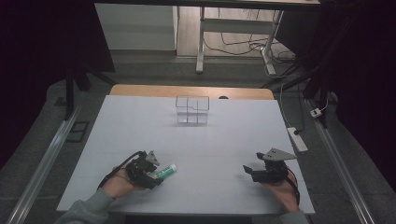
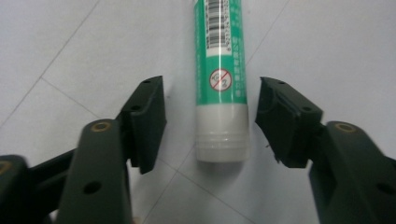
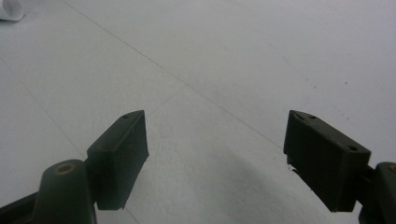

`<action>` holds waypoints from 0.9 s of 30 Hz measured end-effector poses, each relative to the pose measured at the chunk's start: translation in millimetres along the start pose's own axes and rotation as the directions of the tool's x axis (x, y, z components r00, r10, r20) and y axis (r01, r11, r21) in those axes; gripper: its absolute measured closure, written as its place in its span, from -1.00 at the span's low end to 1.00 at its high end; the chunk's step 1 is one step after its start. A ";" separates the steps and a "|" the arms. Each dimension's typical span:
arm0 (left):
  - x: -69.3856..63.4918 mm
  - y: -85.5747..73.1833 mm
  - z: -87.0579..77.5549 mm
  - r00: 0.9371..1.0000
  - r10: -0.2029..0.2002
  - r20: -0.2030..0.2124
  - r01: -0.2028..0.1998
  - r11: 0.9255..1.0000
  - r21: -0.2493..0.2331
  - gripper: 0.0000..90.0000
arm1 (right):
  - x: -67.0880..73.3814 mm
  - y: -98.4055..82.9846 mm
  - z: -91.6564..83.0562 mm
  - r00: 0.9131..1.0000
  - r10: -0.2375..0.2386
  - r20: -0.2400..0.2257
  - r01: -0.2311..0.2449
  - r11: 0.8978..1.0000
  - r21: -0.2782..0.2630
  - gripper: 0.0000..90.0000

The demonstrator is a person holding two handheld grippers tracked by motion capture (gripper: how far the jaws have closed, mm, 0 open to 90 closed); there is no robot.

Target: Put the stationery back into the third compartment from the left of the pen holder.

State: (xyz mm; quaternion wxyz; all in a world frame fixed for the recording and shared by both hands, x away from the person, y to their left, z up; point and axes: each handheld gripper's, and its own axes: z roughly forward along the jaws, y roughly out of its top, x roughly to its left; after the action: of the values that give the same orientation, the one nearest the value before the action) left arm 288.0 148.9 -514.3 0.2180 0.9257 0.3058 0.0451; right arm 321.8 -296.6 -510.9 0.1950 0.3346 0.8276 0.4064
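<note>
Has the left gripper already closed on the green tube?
No: the left gripper is open, with a clear gap between each jaw and the green tube lying between them.

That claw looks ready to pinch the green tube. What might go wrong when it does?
The left gripper is open around the green tube, near its white cap end. Gripped that far from the middle, the long body could droop or swing when lifted. The tube is round and lies flat on the smooth white table, so it may roll or squirt out as the jaws close.
</note>
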 end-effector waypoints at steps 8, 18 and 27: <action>2.3 -0.6 1.3 1.000 0.001 -0.005 -0.001 1.000 0.023 0.39 | 0.0 -0.1 0.1 1.000 0.000 0.000 0.000 1.000 0.002 -0.54; 6.0 -0.9 -2.7 1.000 0.004 -0.017 -0.004 1.000 -0.005 0.43 | 0.3 0.1 -0.3 1.000 -0.001 -0.001 0.001 1.000 -0.005 -0.54; 16.8 -4.8 -17.0 0.999 -0.012 0.038 0.016 0.994 -0.108 0.43 | 0.6 0.2 -0.3 1.000 -0.004 0.000 0.004 1.000 -0.006 -0.54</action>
State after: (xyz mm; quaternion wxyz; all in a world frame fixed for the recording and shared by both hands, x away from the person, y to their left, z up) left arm 295.2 168.6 -501.9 0.2738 0.9110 0.3055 0.0428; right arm 321.3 -296.2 -510.6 0.1969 0.3324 0.8271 0.4082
